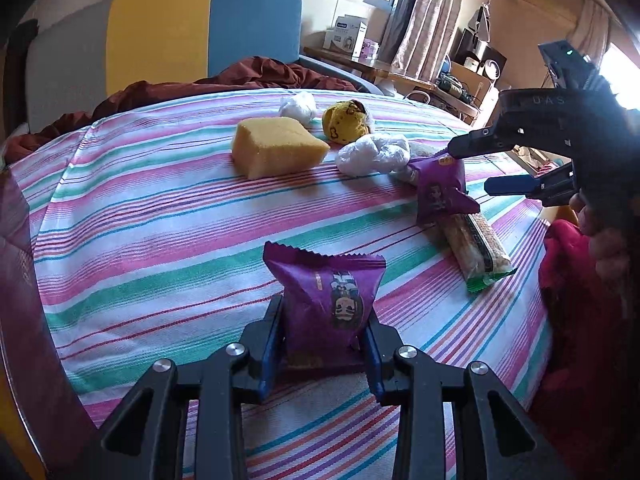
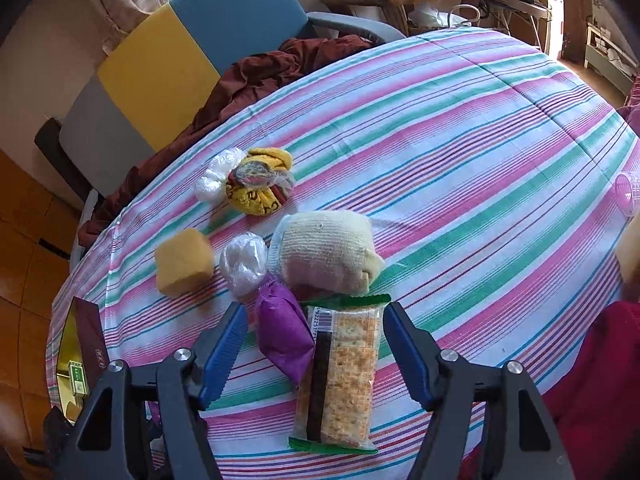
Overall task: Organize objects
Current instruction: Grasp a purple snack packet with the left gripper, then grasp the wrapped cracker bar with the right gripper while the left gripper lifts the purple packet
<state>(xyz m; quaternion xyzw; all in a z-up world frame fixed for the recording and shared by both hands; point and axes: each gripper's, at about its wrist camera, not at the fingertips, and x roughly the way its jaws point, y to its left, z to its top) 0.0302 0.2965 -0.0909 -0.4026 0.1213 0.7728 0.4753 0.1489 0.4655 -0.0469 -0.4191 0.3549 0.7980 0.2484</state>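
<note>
My left gripper [image 1: 322,344] with jaws clamped on a purple snack packet [image 1: 326,300] over the striped bench [image 1: 160,240], my right gripper [image 2: 314,344] with jaws wide, straddling (not pressing) a cracker pack [image 2: 340,376], second purple packet [image 2: 282,336] beside it.

The left gripper [image 1: 322,344] tilts downward, its blue pads pressed on both sides of a purple snack packet [image 1: 326,300]. The right gripper [image 2: 314,350] also angles down, jaws spread apart and gripping nothing.
</note>
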